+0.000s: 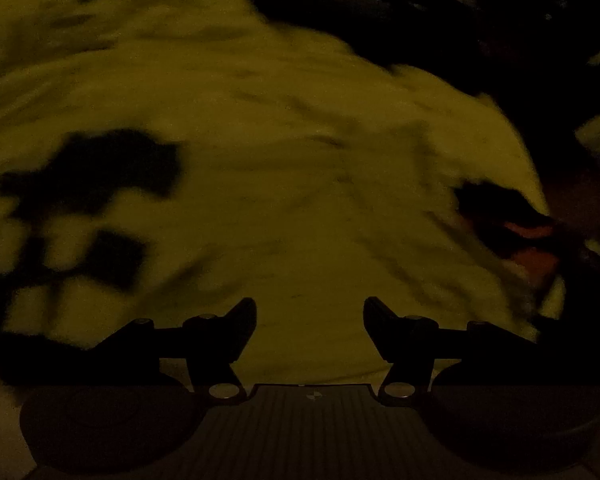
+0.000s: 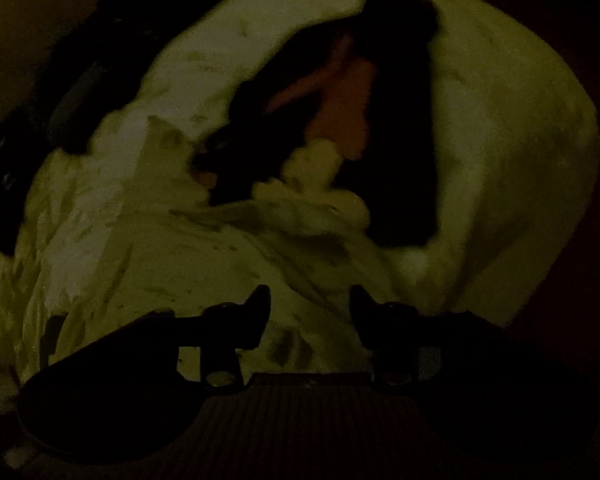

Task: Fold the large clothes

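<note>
The scene is very dark and blurred. A large pale yellowish garment (image 1: 292, 152) lies spread and wrinkled below my left gripper (image 1: 310, 312), whose jaws stand wide apart with nothing between the fingers. In the right wrist view the same pale garment (image 2: 160, 248) lies bunched in folds. My right gripper (image 2: 310, 300) hangs over it, jaws apart, with only cloth showing beyond the gap. A person's hand (image 2: 340, 112) on the dark body of the other gripper sits further up on the cloth. In the left wrist view a hand (image 1: 528, 240) shows at the right edge of the garment.
A gripper-shaped shadow (image 1: 84, 200) falls on the cloth at the left. Dark, unreadable surroundings (image 1: 540, 20) border the garment at the top and right. A dark edge (image 2: 40, 120) runs along the cloth's upper left in the right wrist view.
</note>
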The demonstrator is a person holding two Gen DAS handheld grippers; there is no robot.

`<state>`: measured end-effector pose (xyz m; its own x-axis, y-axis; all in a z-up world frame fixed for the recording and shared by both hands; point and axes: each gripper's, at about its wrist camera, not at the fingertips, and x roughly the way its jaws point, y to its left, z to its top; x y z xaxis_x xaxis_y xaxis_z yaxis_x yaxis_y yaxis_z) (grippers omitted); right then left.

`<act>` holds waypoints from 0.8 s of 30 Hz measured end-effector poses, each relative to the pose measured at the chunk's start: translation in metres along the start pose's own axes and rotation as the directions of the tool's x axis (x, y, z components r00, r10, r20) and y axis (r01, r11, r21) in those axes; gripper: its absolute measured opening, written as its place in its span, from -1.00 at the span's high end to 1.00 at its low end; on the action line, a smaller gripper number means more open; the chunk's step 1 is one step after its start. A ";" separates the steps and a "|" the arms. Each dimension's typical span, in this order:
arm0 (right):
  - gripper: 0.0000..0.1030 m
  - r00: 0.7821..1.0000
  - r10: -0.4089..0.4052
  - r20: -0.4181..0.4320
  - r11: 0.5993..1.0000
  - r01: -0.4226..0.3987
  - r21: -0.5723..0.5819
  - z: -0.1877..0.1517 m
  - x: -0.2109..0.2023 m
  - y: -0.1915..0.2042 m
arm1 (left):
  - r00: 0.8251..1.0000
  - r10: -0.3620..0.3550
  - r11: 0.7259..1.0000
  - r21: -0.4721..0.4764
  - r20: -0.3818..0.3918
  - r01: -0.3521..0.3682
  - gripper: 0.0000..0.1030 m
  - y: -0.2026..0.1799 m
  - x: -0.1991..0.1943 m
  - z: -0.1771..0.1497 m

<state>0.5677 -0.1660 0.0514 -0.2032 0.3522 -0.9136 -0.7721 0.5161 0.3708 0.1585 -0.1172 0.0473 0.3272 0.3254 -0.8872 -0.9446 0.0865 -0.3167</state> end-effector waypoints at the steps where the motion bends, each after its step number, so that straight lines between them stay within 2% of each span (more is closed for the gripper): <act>1: 0.03 1.000 0.020 0.012 0.999 -0.019 -0.046 0.003 0.000 0.008 | 1.000 -0.016 1.000 0.011 -0.007 0.016 -1.00 -0.012 0.005 0.003; 2: -0.01 0.999 0.032 0.015 0.996 -0.031 -0.086 0.008 0.004 0.016 | 0.999 -0.033 0.999 0.025 -0.007 0.034 -1.00 -0.023 0.007 0.004; 3: -0.16 0.999 0.050 0.009 0.987 -0.048 -0.157 0.009 0.007 0.028 | 0.999 -0.049 0.998 0.039 -0.007 0.049 -1.00 -0.031 0.009 0.002; 5: -0.31 0.998 0.063 -0.006 0.959 -0.063 -0.276 0.007 0.019 0.050 | 0.998 -0.063 0.996 0.066 -0.027 0.064 -1.00 -0.045 0.012 -0.004; 9: -0.30 0.995 0.085 -0.048 0.871 -0.097 -0.482 -0.010 0.050 0.096 | 0.994 -0.044 0.994 0.092 -0.099 0.053 -1.00 -0.044 0.014 -0.023; 14: -0.30 0.995 0.079 -0.053 0.747 -0.095 -0.658 -0.031 0.102 0.147 | 0.991 0.044 0.997 0.074 -0.127 -0.034 -1.00 -0.022 0.006 -0.035; 16: -0.29 1.000 0.026 -0.014 0.719 -0.029 -0.694 -0.034 0.124 0.158 | 0.989 0.074 0.996 0.051 -0.130 -0.068 -1.00 -0.013 0.001 -0.039; 17: -0.21 1.000 -0.020 0.024 0.707 0.031 -0.706 -0.035 0.138 0.160 | 0.988 0.084 0.996 0.039 -0.132 -0.079 -1.00 -0.009 -0.001 -0.040; 19: 0.43 0.994 -0.104 0.041 0.692 0.102 -0.714 -0.034 0.160 0.157 | 0.986 0.094 0.996 0.010 -0.140 -0.094 -1.00 0.001 -0.004 -0.043; 20: 0.84 0.992 -0.120 0.049 0.697 0.119 -0.707 -0.033 0.162 0.155 | 0.985 0.093 0.995 -0.005 -0.143 -0.095 -1.00 0.006 -0.005 -0.044; 22: 0.85 0.997 -0.044 0.068 0.758 0.078 -0.648 -0.029 0.142 0.147 | 0.986 0.086 0.996 -0.025 -0.141 -0.090 -1.00 0.014 -0.006 -0.047; 24: 0.87 0.996 0.017 0.082 0.780 0.038 -0.624 -0.031 0.114 0.138 | 0.985 0.086 0.995 -0.036 -0.151 -0.092 -1.00 0.017 -0.001 -0.047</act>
<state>0.4196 -0.0786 -0.0065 -0.1665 0.4239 -0.8903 -0.9860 -0.0716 0.1503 0.1431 -0.1603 0.0271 0.2453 0.1858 -0.9515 -0.9691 0.0224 -0.2455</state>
